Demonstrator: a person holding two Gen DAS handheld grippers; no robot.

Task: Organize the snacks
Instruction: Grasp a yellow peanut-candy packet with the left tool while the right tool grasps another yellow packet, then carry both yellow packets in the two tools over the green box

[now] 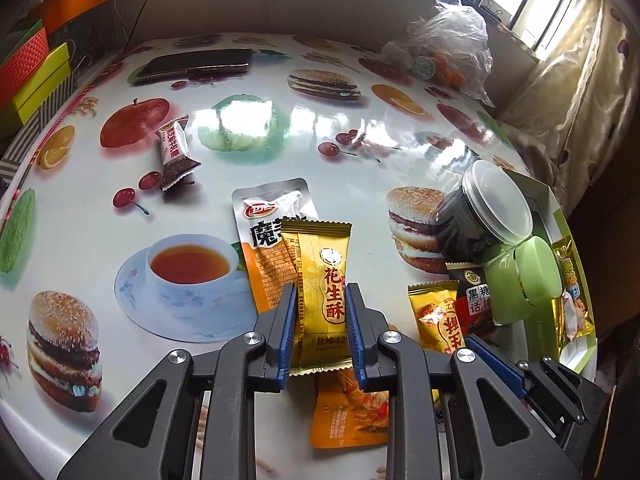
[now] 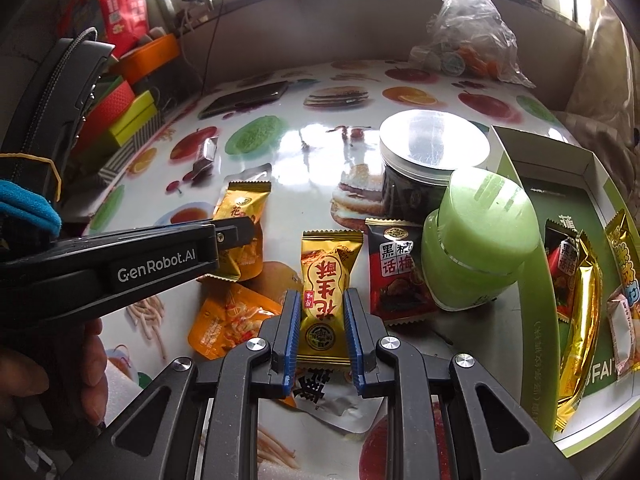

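Snacks (image 1: 322,292) scattered, glossy food-print table (image 1: 280,128), curtained window (image 1: 560,20)

We see the left gripper (image 1: 321,300) low in the centre of its own frame, blue pads pressed in close on a packet, both fingers pointing steeply downward. The right gripper (image 2: 322,308) sits low centre likewise, clamped narrow on its own packet. A hand (image 2: 52,380) grips the handle at lower left.
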